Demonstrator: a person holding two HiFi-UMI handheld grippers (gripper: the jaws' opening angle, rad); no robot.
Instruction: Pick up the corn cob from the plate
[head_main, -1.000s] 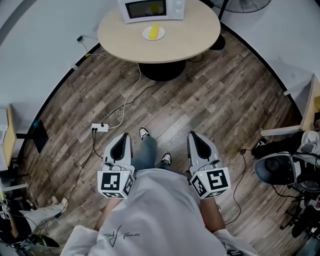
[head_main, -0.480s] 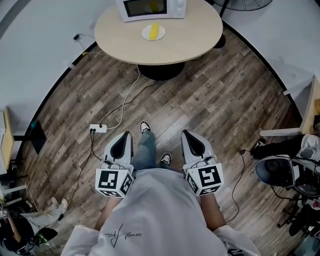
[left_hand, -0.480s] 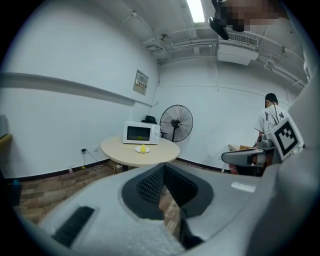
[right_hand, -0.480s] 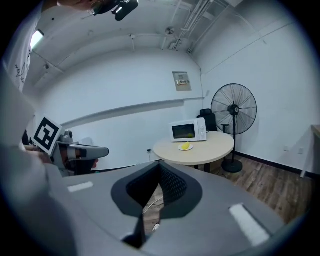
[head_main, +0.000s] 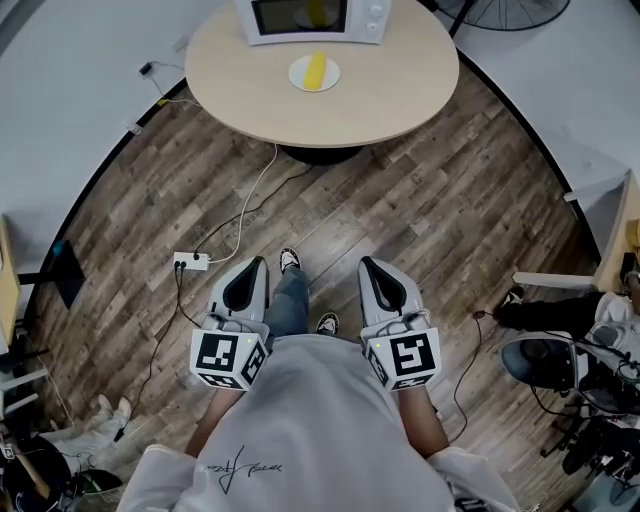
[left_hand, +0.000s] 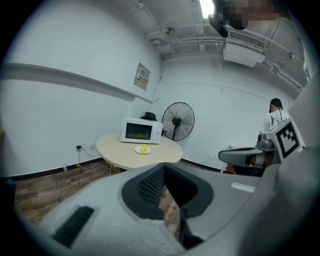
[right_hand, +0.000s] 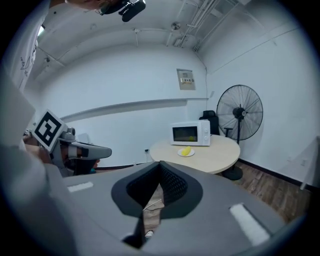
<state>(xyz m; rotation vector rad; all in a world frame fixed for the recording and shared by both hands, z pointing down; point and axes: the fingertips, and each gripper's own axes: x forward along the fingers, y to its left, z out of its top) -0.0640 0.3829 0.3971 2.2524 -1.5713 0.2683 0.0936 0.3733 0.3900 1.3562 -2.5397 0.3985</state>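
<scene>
Abreast, forward-pointing: left gripper (head_main: 256, 266), right gripper (head_main: 370, 266)

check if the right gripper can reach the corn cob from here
Probably not yet: the right gripper is shut at the person's waist, with wood floor between it and the corn cob on its plate on the round table. Nothing blocks the path.

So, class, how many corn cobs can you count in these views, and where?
1. The corn cob lies on the white plate on the round table, before the microwave. A yellow patch in the microwave window may be its reflection or another.
</scene>
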